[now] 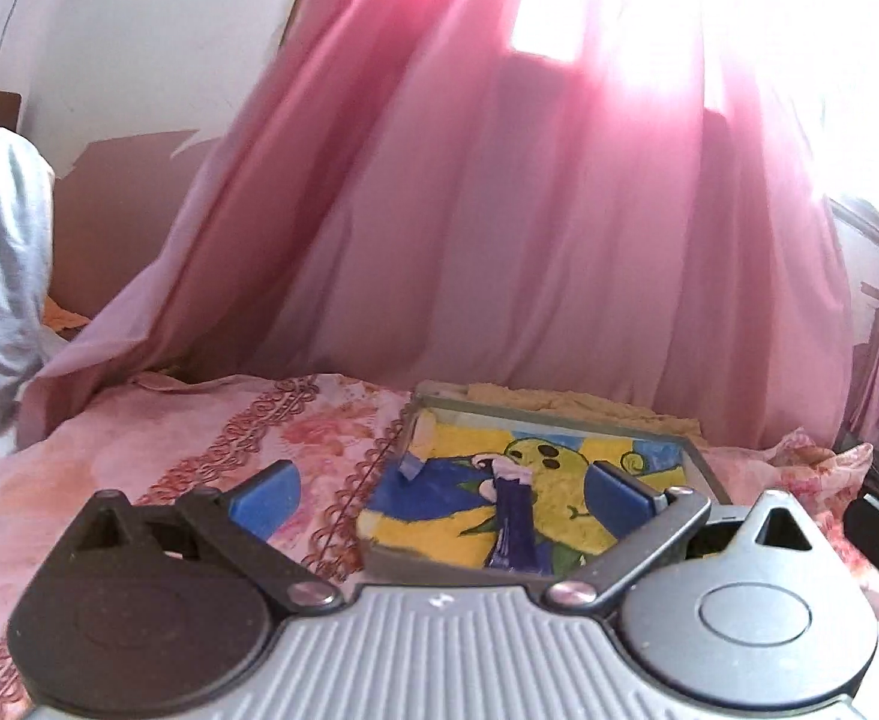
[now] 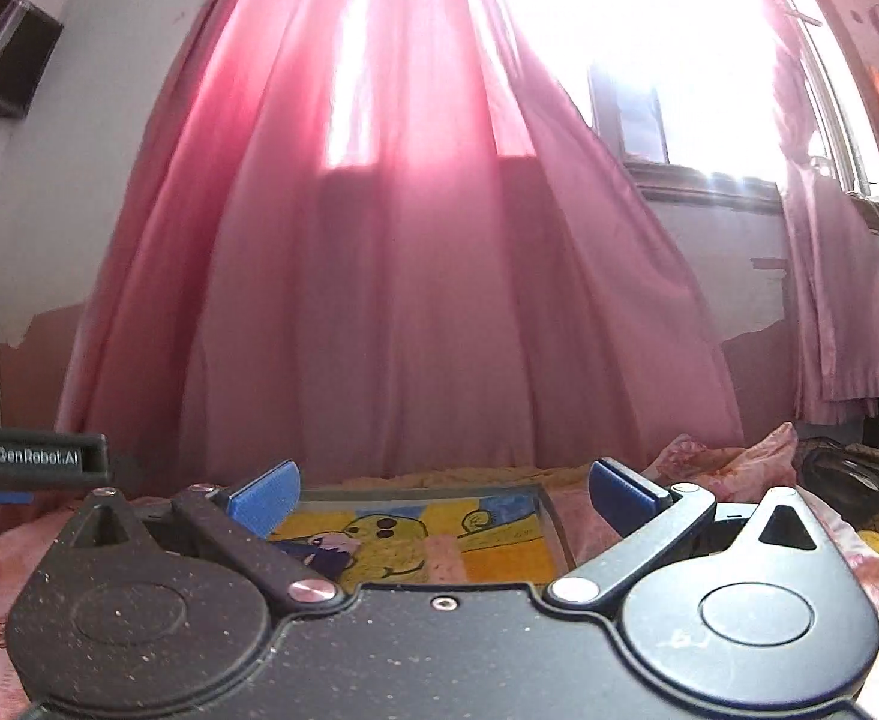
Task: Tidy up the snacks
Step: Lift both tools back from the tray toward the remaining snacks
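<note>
Both grippers hang low over the bed with their blue fingers spread wide and nothing between them: the left gripper (image 1: 439, 495) is over the near left corner of a shallow tray (image 1: 701, 457), and the right gripper (image 2: 442, 498) faces the same tray (image 2: 556, 519) from nearer its front edge. From the left side you can see a dark blue snack packet (image 1: 514, 519) lying lengthwise in the tray, on its painted yellow and blue cartoon floor, and a small blue scrap (image 1: 410, 467) by the left wall. The right view catches only the top of that packet (image 2: 326, 549) behind the gripper body, plus a pink wrapped piece (image 2: 446, 558) lying in the tray to its right; what it is, I cannot tell. Only the right view shows the window (image 2: 679, 60), a dark screen (image 2: 1, 42) on the wall, and the side of the left tool marked "GenRobot.AI". The tray sits on a pink floral bedspread (image 1: 139, 456) before a pink curtain (image 1: 499, 210).
</note>
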Motion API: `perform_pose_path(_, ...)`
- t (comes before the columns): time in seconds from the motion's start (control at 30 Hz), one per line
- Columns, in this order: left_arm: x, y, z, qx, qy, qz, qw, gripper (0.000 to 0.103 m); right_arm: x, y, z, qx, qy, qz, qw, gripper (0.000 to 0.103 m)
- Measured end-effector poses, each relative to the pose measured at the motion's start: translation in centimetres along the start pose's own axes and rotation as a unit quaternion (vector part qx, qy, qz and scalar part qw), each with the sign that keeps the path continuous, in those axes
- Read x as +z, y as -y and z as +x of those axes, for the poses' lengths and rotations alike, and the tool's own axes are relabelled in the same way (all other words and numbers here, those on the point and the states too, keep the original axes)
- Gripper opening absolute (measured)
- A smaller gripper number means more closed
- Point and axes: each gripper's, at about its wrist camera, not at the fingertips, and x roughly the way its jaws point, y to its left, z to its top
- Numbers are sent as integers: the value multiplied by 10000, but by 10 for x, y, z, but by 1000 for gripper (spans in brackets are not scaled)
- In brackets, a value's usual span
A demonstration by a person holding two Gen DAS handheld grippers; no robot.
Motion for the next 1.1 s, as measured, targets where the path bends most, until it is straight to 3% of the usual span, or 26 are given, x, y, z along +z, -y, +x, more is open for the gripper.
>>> perform_pose_path(0.23, -24, -7, -53, 122, 270, 233, 9993, 103, -10, 0, -51, -6, -187, 287, 9994, 102)
perform_pose_path(0.53, -57, -22, -102, 49, 165, 416, 9990, 103, -25, -10, -102, 17, -577, 335, 9978, 102)
perform_pose_path(0.8, -84, -31, -116, -71, -291, 504, 9983, 103, -35, -24, -118, 15, -1062, 175, 9942, 102)
perform_pose_path(1.1, -101, -38, -118, 107, -837, 669, 9942, 103, -45, -36, -110, 94, -1647, 1, 9863, 102)
